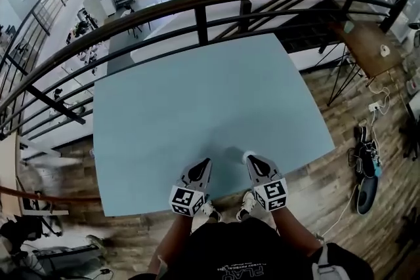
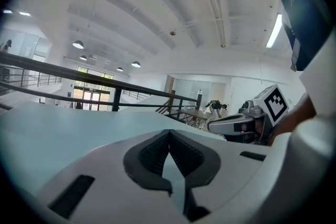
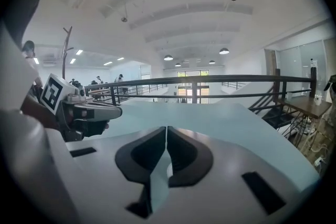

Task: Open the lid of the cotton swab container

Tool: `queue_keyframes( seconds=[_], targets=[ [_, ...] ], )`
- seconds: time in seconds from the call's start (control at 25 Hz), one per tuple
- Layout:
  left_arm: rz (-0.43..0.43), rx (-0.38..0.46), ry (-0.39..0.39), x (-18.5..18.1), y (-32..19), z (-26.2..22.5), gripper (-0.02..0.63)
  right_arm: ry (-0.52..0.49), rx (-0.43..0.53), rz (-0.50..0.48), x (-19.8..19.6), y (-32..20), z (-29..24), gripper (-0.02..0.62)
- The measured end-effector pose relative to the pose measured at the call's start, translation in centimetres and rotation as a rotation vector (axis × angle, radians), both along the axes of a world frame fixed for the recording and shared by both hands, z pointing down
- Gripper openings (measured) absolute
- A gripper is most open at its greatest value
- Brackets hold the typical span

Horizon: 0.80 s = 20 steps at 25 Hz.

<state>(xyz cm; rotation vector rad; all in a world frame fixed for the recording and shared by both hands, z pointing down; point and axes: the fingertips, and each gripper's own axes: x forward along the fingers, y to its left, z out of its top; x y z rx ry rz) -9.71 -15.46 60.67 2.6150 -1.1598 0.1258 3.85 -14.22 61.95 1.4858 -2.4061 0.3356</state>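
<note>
Container (image 1: 247, 155) in head view only — beside right gripper (image 1: 255, 162), left gripper (image 1: 205, 163), both pressed together

Bright, even light came from ceiling lamps (image 3: 224, 51); the desk (image 1: 197, 95) showed faint shadow; fisheye bending, dark corners and smeared edges marked the views.

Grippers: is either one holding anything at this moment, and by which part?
Nothing is held. The left gripper and the right gripper both have their jaws shut together with nothing between them, over the blue table.
</note>
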Motion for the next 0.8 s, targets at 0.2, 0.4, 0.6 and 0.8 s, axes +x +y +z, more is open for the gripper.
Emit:
queue_keyframes(
  seconds=[0.2,0.4,0.6,0.8],
  targets=[
    [0.020,-0.043,-0.018,1.6,0.3,2.3,0.012,-0.006,-0.037,0.009,1.6,0.7,2.3,0.018],
    [0.030,-0.079,-0.023,3.7,0.5,4.1,0.012,-0.021,-0.084,0.017,3.2,1.4,4.5,0.018],
    [0.041,-0.093,-0.019,5.1,0.3,4.9,0.012,-0.027,-0.087,-0.008,3.3,2.2,6.0,0.036],
    [0.049,-0.092,-0.031,5.2,0.2,5.4,0.012,-0.026,-0.139,0.031,3.4,2.8,8.6,0.161]
  ],
)
